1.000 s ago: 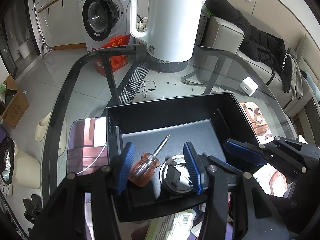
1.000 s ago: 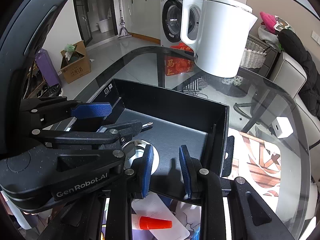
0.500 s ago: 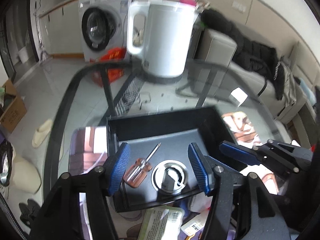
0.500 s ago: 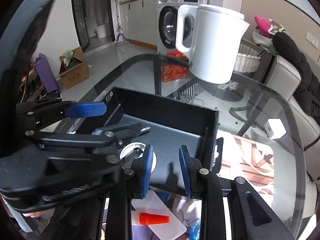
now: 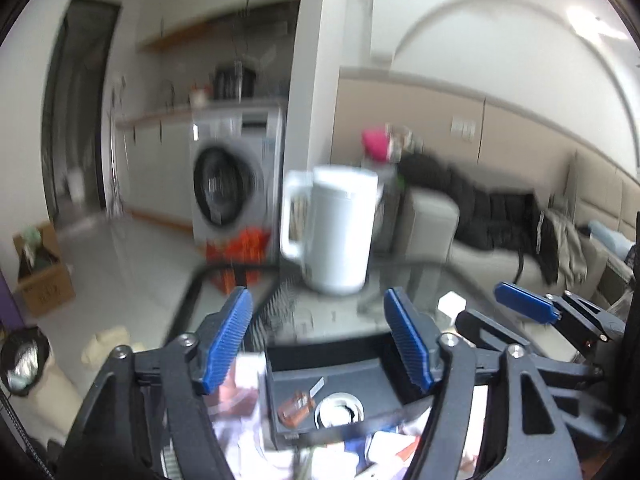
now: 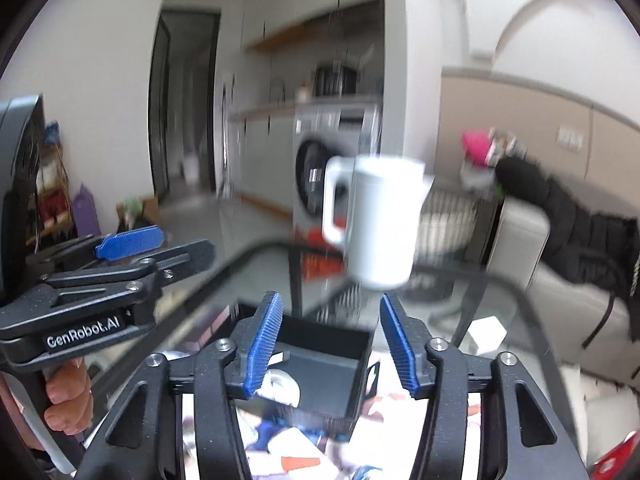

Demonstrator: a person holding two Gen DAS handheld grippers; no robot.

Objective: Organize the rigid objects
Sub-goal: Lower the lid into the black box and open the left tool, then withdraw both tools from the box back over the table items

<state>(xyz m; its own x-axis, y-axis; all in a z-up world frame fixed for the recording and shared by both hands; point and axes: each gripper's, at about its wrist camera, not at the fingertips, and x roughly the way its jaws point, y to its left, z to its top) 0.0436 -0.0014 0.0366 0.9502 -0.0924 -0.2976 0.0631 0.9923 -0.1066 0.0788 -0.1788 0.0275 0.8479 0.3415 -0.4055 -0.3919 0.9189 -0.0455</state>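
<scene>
The orange-handled screwdriver [image 5: 298, 404] and round silver lid [image 5: 339, 409] lie in the black rectangular tray [image 5: 332, 364] on the glass desk [image 5: 404, 280], at 6 o'clock below both empty, opening jaws. A second ago the left gripper [image 5: 320, 340] straddled them; the right gripper [image 6: 330, 344] was nearly clenched. Its neighbour reads "GenRobot.AI".

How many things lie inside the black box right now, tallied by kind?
In the black box:
Screwdriver with amber handle: 1
Round white and metal lid: 1
Total: 2
Both grippers are above the box with nothing between their pads.
</scene>
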